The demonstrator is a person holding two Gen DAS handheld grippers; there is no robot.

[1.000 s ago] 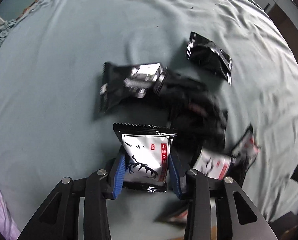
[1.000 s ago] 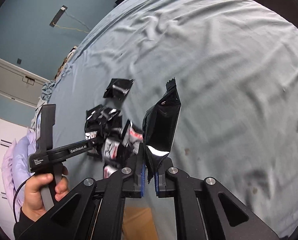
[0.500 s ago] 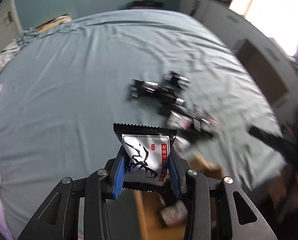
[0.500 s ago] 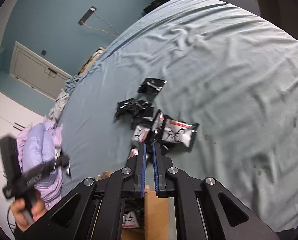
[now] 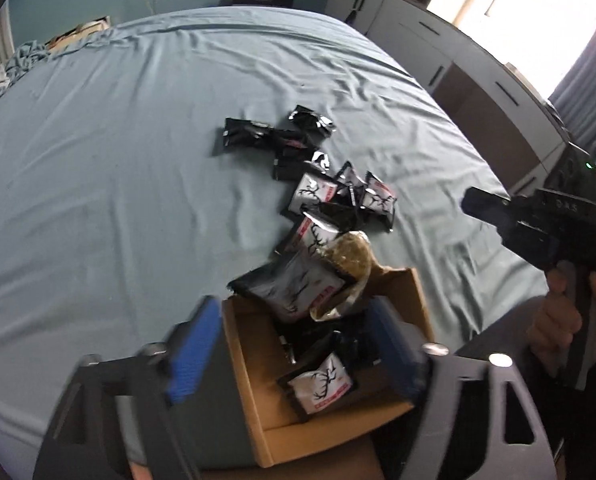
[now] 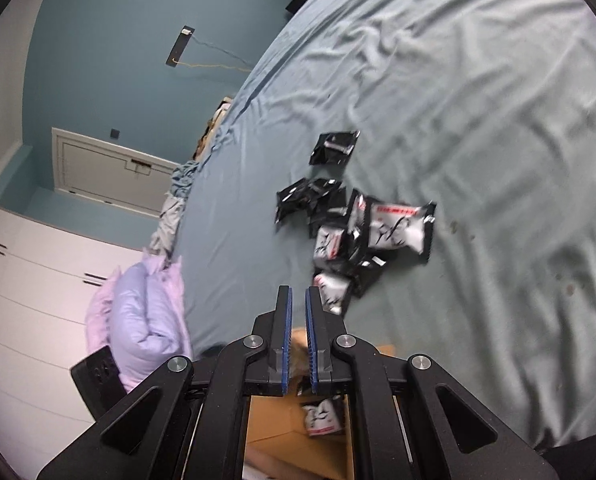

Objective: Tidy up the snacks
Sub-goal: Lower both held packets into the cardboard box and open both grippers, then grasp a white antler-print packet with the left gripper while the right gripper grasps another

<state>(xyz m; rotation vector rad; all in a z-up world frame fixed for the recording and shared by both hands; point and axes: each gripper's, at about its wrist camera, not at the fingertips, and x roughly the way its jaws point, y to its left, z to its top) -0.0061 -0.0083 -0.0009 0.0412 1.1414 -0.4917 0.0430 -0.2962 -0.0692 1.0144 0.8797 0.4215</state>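
The left gripper [image 5: 294, 344] hangs over the cardboard box [image 5: 414, 292] at the edge of the bed [image 5: 118, 140]. Its jaws are opening, and a black and white snack packet [image 5: 294, 288] sits between them, tipping over the box's far rim. The picture is blurry there, but the blue pads [image 5: 194, 344] do not seem to press on it. Another packet [image 5: 322, 384] already lies inside the box.

The right gripper [image 6: 298, 320] is closed with nothing in it. It points at the pile of packets [image 6: 354, 236] left on the bed.

These packets look light, puffy and shiny, so they could slip or crackle. They are soft, and a hard squeeze might crush what is inside. The best place to pinch one is probably its flat sealed edge, or across its narrow middle. One packet [image 6: 334, 146] lies apart from the pile, so it may be easy to pick.
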